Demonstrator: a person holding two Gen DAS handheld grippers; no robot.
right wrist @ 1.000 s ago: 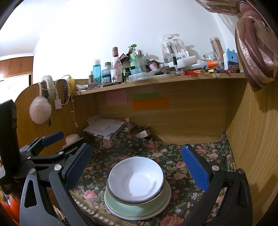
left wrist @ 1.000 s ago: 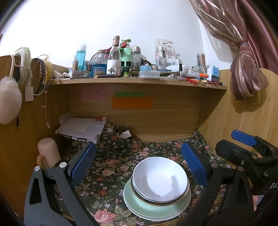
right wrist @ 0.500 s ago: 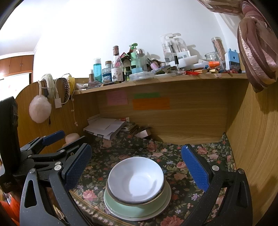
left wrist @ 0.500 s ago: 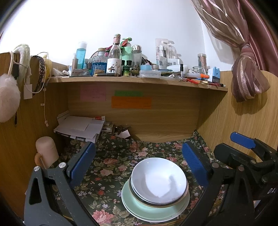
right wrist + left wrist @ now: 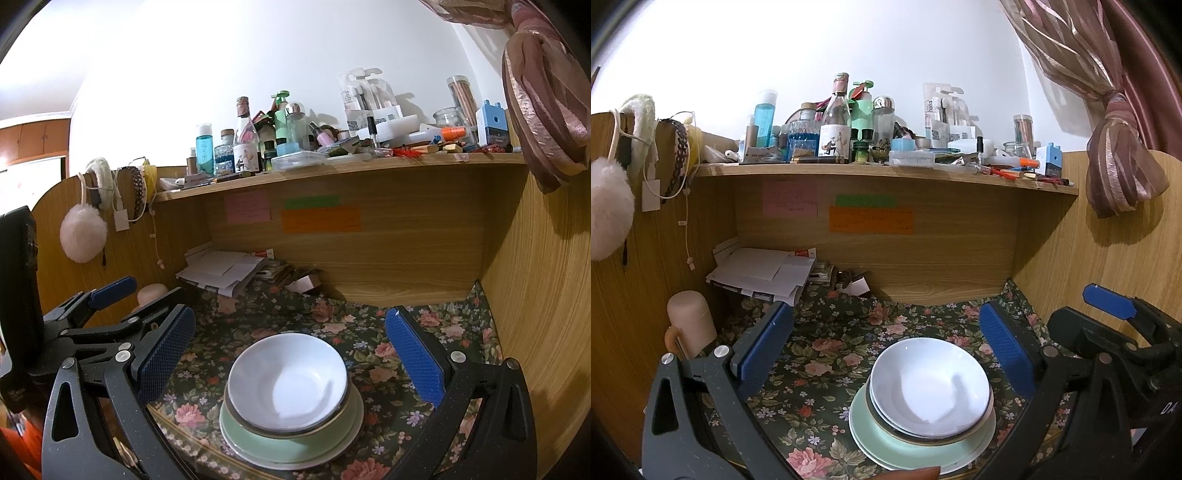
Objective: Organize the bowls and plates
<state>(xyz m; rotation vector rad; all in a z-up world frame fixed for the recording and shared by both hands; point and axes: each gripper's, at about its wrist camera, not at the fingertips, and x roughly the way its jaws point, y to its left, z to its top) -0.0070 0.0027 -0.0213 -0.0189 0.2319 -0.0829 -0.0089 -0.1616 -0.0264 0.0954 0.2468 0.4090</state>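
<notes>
While both hover with jaws spread wide and empty, the left claw (image 5: 882, 347) and right claw (image 5: 290, 350) flank the white bowl (image 5: 288, 384), stacked on plates (image 5: 295, 441) upon the floral surface (image 5: 369, 332).

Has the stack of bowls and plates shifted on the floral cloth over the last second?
No. The stack of bowls and plates sits on the same roses of the floral cloth as before; only the cameras drifted slightly.

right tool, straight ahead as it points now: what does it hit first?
Probably the white bowl topping the plate stack, centred low between the open right tool's fingers. A higher line passes over it to the desk's back panel; depth unclear.
</notes>
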